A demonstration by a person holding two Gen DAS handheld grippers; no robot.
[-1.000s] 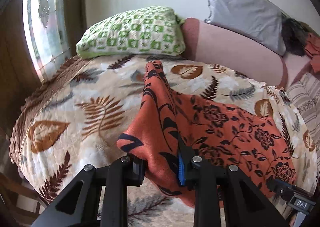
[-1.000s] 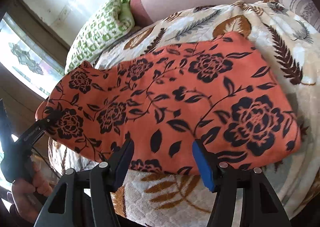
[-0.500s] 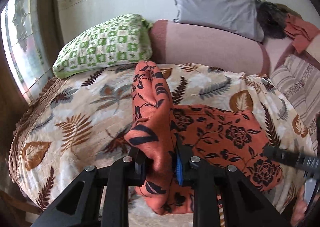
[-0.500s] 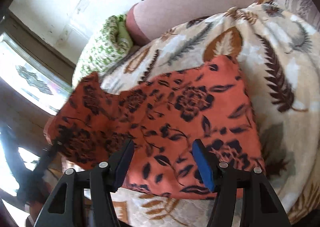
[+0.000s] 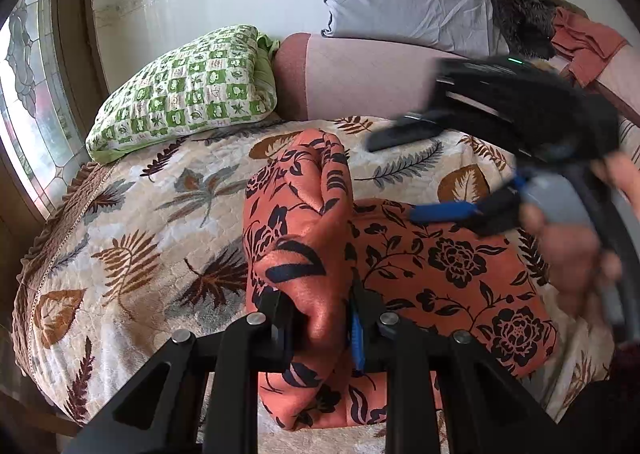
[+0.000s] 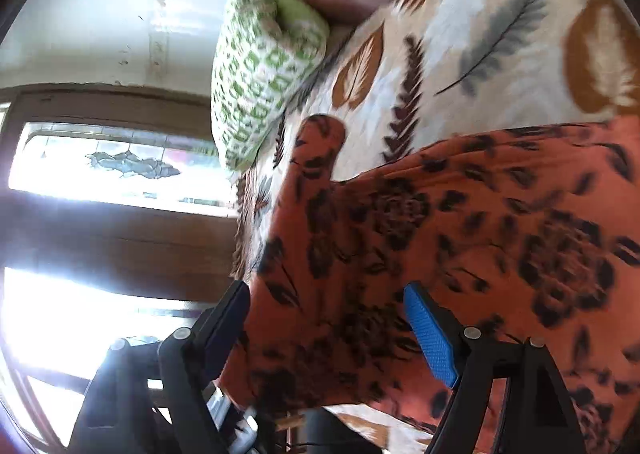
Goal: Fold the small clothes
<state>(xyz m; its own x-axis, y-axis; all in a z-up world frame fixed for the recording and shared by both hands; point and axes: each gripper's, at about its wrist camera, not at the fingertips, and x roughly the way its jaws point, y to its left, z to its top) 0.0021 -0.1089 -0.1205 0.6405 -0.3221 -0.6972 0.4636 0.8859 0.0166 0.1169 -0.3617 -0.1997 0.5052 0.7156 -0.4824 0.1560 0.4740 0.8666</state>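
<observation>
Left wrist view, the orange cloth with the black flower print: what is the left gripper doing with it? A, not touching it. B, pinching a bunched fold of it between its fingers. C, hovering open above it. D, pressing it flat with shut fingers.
B: the left gripper has a thick bunched fold of the orange black-flowered cloth clamped between its two fingers, lifted off the leaf-print bedspread.

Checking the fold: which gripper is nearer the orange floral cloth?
Left: the left gripper is clamped on the orange floral cloth; the right gripper hovers open above it.
</observation>
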